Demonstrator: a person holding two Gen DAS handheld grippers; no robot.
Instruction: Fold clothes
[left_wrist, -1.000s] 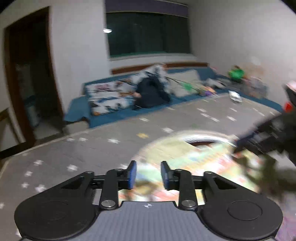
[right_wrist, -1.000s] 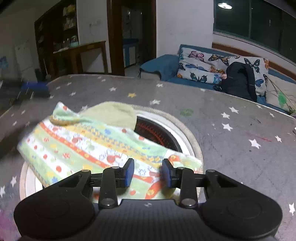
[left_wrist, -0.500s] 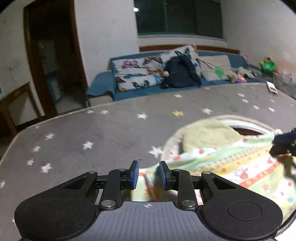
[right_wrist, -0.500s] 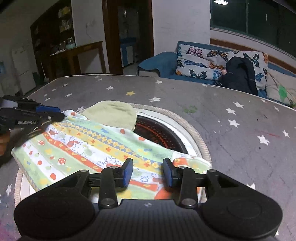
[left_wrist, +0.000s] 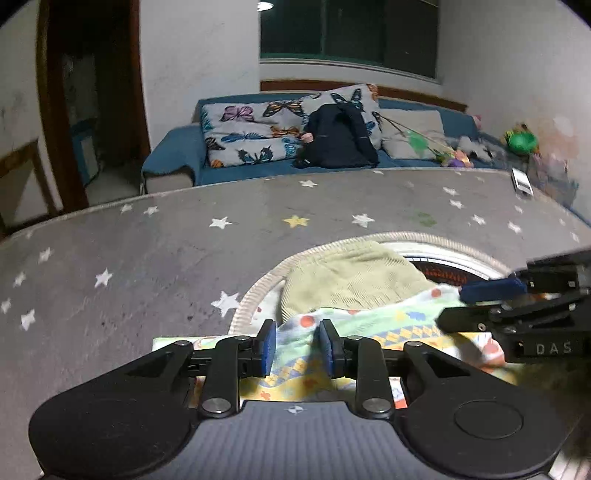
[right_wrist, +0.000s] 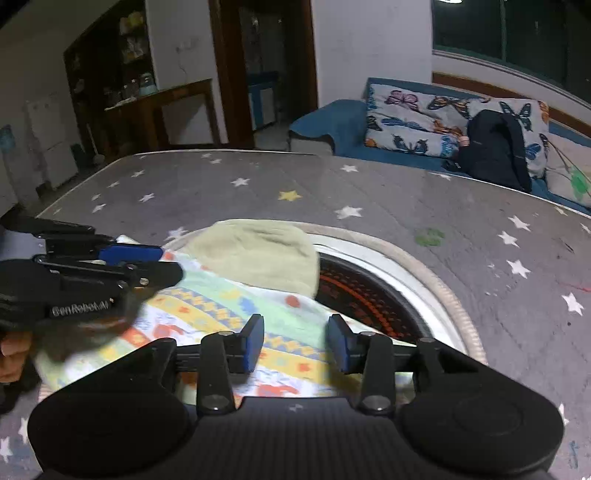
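Observation:
A small patterned garment (right_wrist: 229, 314) in pale green with yellow and orange bands lies over the round opening of the table; its plain green waistband (right_wrist: 258, 251) is at the far end. It also shows in the left wrist view (left_wrist: 388, 325). My left gripper (left_wrist: 294, 345) is open, its jaws on either side of a raised ridge of the cloth. It appears in the right wrist view (right_wrist: 147, 262) at the garment's left edge. My right gripper (right_wrist: 295, 341) is open just above the cloth's near part. It shows in the left wrist view (left_wrist: 469, 302) at the right.
The grey star-print table cover (left_wrist: 147, 258) surrounds a round rimmed opening (right_wrist: 424, 269) with a dark heater (right_wrist: 354, 295) inside. A blue sofa (left_wrist: 280, 147) with butterfly cushions and a black backpack (left_wrist: 340, 136) stands behind. A small white box (left_wrist: 521, 182) lies far right.
My left gripper has moved in over the garment's left edge and now straddles a fold of cloth. My right gripper has opened wider and stays low over the cloth.

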